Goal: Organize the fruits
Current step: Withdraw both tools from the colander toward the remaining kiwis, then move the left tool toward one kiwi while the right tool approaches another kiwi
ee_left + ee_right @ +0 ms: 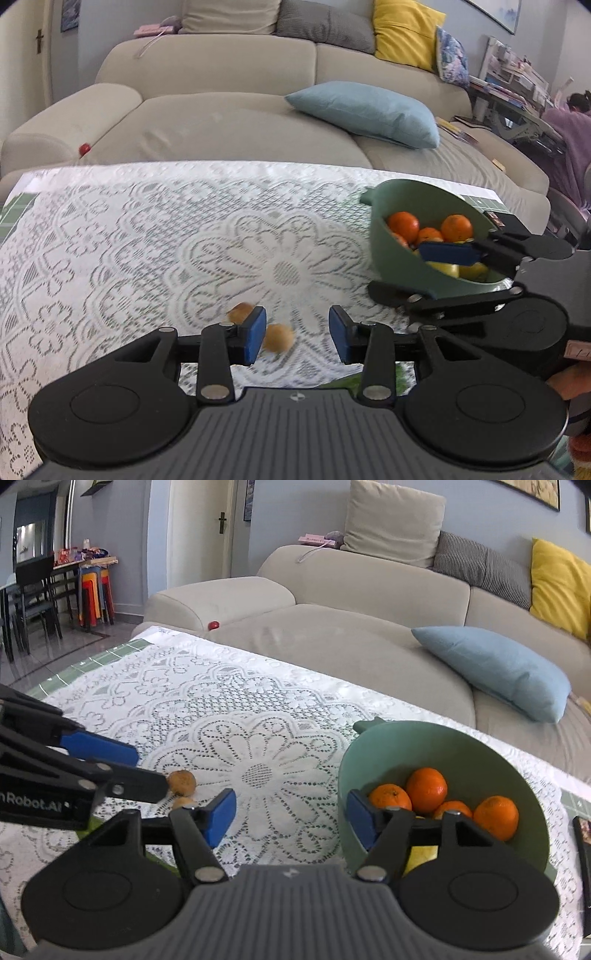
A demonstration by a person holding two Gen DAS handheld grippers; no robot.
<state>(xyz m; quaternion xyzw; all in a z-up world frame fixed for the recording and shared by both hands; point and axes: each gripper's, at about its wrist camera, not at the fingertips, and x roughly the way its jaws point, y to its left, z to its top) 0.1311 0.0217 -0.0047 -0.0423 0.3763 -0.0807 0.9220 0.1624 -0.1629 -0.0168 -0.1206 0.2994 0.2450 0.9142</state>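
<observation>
A white lace cloth (258,738) covers the desk (92,661), whose green tiled edge shows at the far left corner. Toward the left, two small brown round fruits (279,337) lie on the cloth close together. The left gripper (297,334) hangs low over them with its jaws released: one fruit sits just inside the left blue pad, untouched by either pad, and the other is half hidden behind that pad. In the right wrist view the same pair (181,782) shows just past the tip of the left gripper.

Further right stands a green bowl (480,746), tipped toward the cameras, holding several oranges (426,790) with something yellow (445,268) beneath them. The right gripper (291,819) has its jaws apart and grasps nothing; its right pad is in front of the bowl's near wall, its left pad over bare lace.

Behind the desk is a beige sofa (221,122) with a blue cushion (369,110) and a yellow one (404,33).
</observation>
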